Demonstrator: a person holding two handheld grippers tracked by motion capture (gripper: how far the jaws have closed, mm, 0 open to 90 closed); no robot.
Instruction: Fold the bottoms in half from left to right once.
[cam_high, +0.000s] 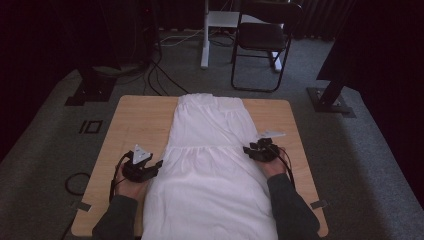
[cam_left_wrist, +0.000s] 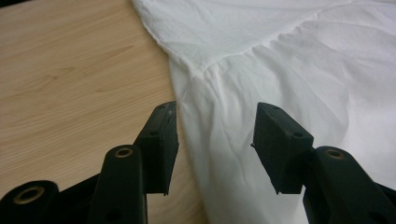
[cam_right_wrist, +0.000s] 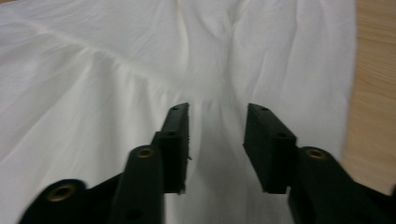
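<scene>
Dress (cam_high: 210, 165) first: white, spread flat and lengthwise down the middle of your wooden table (cam_high: 140, 120), narrow bodice toward the far edge, wide skirt running off the near edge by your sleeves. A gathered seam crosses it about halfway, level with both tools. Your left gripper (cam_high: 159, 164) sits at the skirt's left edge, jaws spread with nothing pinched; in the left gripper view the cloth edge (cam_left_wrist: 187, 116) runs between them, untouched. Your right gripper (cam_high: 247, 149) sits at the right edge, likewise parted and holding nothing, cloth (cam_right_wrist: 215, 121) under the gap. Judging by the smooth lay, the spreading looks done; any fold appears not yet begun. Beyond the table stands a chair (cam_high: 262, 37).
</scene>
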